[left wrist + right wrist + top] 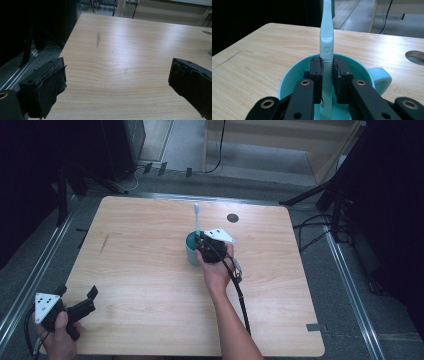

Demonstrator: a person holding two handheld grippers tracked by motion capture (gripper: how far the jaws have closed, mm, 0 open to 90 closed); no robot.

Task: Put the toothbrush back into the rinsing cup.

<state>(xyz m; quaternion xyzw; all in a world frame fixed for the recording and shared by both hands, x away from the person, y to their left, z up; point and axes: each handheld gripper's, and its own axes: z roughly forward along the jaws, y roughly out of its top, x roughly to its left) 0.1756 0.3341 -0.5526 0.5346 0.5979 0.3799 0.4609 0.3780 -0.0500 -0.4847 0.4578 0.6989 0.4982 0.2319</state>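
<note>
A teal mug stands near the middle of the wooden table. My right gripper is shut on a pale blue toothbrush, which stands upright with its head above the mug. In the right gripper view both pads clamp the toothbrush handle over the mug's mouth, and the mug's handle sticks out to the right. My left gripper rests at the table's front left corner, jaws wide apart with nothing between them; its pads frame bare wood.
A round cable hole sits in the table's far side, also in the right gripper view. A dark scuff marks the wood left of centre. Black stands and cables line the floor around the table.
</note>
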